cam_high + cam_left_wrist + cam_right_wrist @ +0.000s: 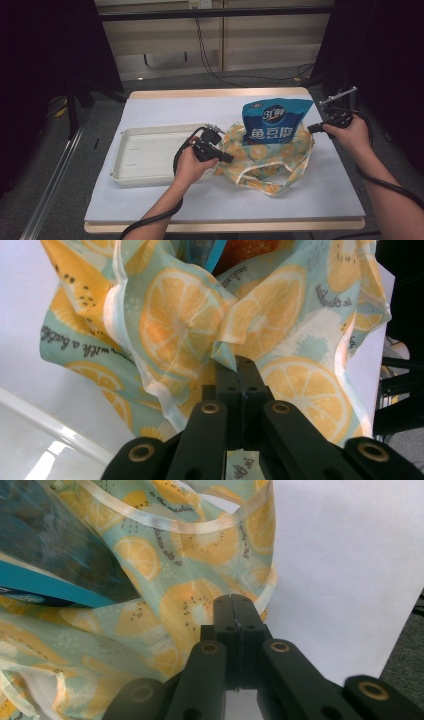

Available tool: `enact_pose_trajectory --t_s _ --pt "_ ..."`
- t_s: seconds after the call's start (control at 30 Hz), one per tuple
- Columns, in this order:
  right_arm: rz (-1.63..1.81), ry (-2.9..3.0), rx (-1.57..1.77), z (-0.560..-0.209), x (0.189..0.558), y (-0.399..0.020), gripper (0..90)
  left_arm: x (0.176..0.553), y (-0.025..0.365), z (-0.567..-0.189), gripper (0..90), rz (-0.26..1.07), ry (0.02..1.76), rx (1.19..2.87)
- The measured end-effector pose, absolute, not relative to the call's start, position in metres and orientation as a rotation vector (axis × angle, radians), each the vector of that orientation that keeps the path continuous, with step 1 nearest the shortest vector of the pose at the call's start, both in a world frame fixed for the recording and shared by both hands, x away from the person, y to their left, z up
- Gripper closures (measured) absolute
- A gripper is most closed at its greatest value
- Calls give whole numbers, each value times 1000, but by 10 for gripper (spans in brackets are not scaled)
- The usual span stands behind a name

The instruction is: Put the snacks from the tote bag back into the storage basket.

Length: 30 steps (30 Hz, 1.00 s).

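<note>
A thin bag printed with orange slices lies crumpled at the table's middle. A blue snack pouch stands upright inside it. My left gripper is at the bag's left side. In the left gripper view its jaws are shut, with a fold of the bag pinched between them. My right gripper is at the bag's right edge. Its jaws are shut on the fabric of the bag near the rim, and the pouch shows at the upper left.
A cream rectangular tray lies left of the bag, its rim just beside my left hand. The table has a pale cover with bare room in front and to the right. Dark stands and cables surround the table.
</note>
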State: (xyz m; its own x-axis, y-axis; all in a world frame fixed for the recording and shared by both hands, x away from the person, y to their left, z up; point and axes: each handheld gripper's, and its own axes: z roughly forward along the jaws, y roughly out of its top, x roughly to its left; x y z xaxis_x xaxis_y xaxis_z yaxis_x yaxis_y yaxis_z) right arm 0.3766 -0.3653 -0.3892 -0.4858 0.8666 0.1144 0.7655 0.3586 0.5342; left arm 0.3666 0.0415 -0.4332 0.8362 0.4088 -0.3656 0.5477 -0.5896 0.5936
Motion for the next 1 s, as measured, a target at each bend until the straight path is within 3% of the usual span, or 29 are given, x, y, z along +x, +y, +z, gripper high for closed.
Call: enact_pose_trajectory --t_s 0.23,0.67,1.0 --pt "804 2422 1486 -390 376 -367 900 365 43 -438 889 -264 710 2263" --pt "819 2429 1469 -387 374 -366 900 366 44 -419 560 -216 689 2184" --pt "811 2433 1475 -385 374 -363 900 367 37 -401 452 -167 656 2172"
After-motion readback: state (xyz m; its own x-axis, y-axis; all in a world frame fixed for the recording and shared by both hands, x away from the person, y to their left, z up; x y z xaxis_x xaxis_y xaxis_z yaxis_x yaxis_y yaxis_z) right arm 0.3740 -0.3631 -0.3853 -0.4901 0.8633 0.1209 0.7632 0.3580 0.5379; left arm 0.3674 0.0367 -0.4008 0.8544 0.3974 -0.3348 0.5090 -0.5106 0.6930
